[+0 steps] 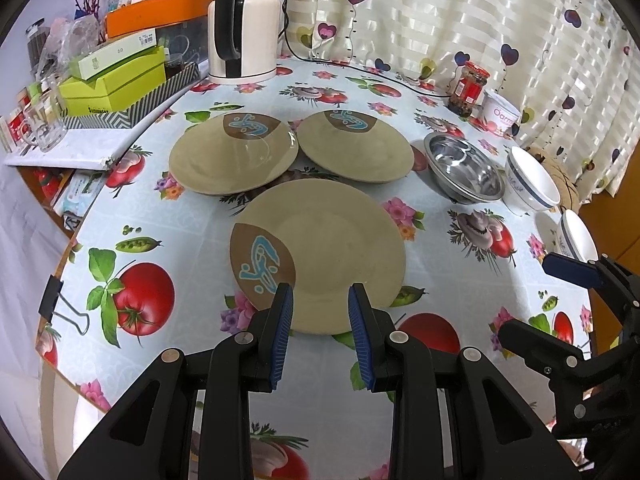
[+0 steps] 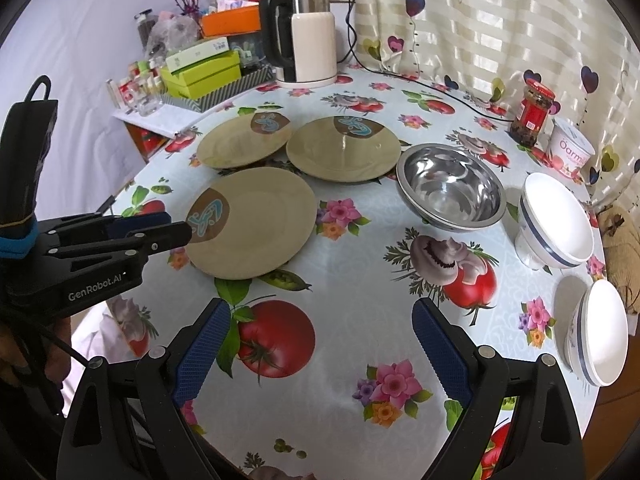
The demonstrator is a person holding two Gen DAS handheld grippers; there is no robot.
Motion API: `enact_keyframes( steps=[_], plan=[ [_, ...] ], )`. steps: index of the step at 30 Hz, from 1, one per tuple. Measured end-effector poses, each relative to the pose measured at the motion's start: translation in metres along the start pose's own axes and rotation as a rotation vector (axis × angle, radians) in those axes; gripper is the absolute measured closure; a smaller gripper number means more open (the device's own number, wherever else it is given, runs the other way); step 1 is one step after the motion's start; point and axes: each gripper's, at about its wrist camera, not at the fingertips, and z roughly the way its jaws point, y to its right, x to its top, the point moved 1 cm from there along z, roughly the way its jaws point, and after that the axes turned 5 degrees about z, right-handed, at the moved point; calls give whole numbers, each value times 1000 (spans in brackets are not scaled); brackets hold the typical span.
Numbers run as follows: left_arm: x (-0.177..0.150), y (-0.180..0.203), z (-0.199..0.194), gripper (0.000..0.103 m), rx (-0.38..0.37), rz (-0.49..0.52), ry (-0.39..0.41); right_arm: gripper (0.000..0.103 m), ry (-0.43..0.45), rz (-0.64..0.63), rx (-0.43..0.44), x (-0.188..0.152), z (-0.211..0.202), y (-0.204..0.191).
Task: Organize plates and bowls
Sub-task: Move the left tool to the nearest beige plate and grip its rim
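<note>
L gripper (image 1: 321,294) sits low over the near edge of the nearest tan plate (image 1: 320,256), jaws apart w/ a moderate gap, blue pads either side of the rim but gripping nothing; whether the tips touch the plate can't be told. In the right wrist view the same gripper (image 2: 176,226) comes in from the left w/ its tips at the plate's brown-and-blue patch. R gripper (image 2: 322,316) hangs over bare tablecloth (image 2: 360,300) nearer the table edge, jaws spread wide, nothing between them. Beyond the near plate lie 2 more tan plates: back-left plate (image 1: 234,154) and back-right plate (image 1: 356,146), rims nearly touching. Right of those sits a steel bowl (image 2: 451,187), tilted, then a white bowl (image 2: 556,222) w/ blue band, and a second white bowl (image 2: 600,332) at the table's right edge. Further back: kettle (image 2: 308,36) and red-label jar (image 2: 532,114).
</note>
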Motion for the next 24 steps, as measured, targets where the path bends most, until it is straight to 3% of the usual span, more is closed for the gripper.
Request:
enact_keyframes(
  steps=[24],
  plan=[
    [17, -31, 16, 73, 10, -63, -8, 10, -2, -7, 44, 29, 22, -4]
  ],
)
